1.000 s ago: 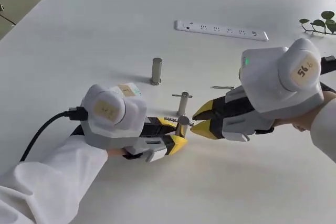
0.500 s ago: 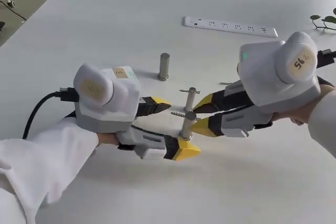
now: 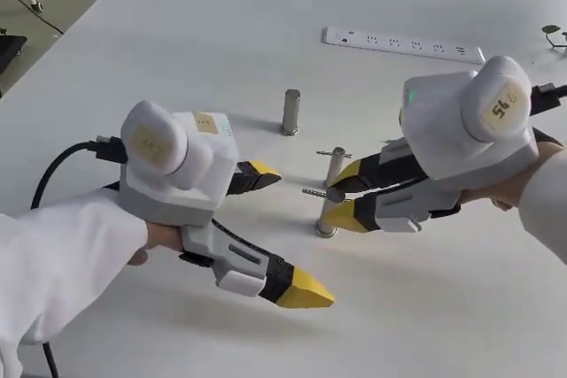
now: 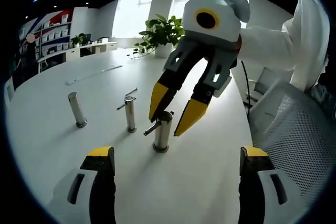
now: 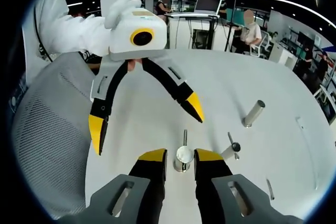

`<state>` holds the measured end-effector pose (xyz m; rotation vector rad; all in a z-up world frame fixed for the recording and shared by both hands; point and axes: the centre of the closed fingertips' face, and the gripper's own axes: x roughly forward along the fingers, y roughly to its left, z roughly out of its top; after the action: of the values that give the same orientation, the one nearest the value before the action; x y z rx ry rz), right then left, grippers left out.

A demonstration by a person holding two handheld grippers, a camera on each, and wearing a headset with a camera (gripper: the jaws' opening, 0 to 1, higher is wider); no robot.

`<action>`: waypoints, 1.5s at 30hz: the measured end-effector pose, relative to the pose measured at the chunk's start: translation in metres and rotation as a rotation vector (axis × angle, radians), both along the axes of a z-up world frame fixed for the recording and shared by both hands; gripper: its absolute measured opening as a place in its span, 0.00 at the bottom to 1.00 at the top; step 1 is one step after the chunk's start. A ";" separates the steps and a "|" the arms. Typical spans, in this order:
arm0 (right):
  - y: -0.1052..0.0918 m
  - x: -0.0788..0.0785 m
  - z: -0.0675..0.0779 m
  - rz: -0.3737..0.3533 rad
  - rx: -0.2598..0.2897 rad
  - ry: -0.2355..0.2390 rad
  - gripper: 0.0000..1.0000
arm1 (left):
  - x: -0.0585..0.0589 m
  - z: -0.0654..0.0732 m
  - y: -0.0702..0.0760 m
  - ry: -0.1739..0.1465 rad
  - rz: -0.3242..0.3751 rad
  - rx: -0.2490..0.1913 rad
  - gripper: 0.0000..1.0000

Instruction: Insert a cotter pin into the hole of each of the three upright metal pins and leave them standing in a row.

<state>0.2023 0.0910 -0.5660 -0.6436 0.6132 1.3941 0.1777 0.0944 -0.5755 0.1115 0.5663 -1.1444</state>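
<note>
Three metal pins stand upright on the white table. The far pin [image 3: 290, 112] [image 4: 76, 109] is plain. The middle pin [image 3: 335, 162] [image 4: 129, 114] has a cotter pin through its top. The near pin [image 3: 327, 212] [image 4: 163, 131] [image 5: 183, 157] also carries one. My right gripper [image 3: 342, 196] [image 5: 181, 156] straddles the near pin's top, jaws slightly apart on either side. My left gripper [image 3: 286, 235] [image 4: 177, 153] is wide open and holds nothing, its fingers set back from the near pin on the left.
A white power strip [image 3: 403, 44] lies at the back of the table. A loose cotter pin [image 4: 131, 91] rests on the table beyond the middle pin. A black cable [image 3: 53, 179] trails off my left gripper. A chair back [image 4: 294, 129] stands beside the table.
My left gripper has opened wide and drawn back from the near pin. My right gripper's jaws have parted from the cotter pin and now flank the pin's top.
</note>
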 end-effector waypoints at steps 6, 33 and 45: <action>0.002 0.003 -0.009 0.009 -0.022 0.006 0.14 | -0.005 0.000 0.003 -0.001 -0.002 0.005 0.99; -0.033 0.024 0.001 0.114 -0.033 -0.004 0.08 | 0.002 0.019 0.011 -0.003 0.054 -0.050 0.99; -0.063 0.058 0.008 0.166 -0.067 -0.045 0.08 | 0.005 0.017 0.017 0.002 0.081 -0.025 0.99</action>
<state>0.2603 0.0284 -0.5582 -0.7914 0.5832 1.5137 0.1829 0.1118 -0.5581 0.0656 0.5538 -1.0728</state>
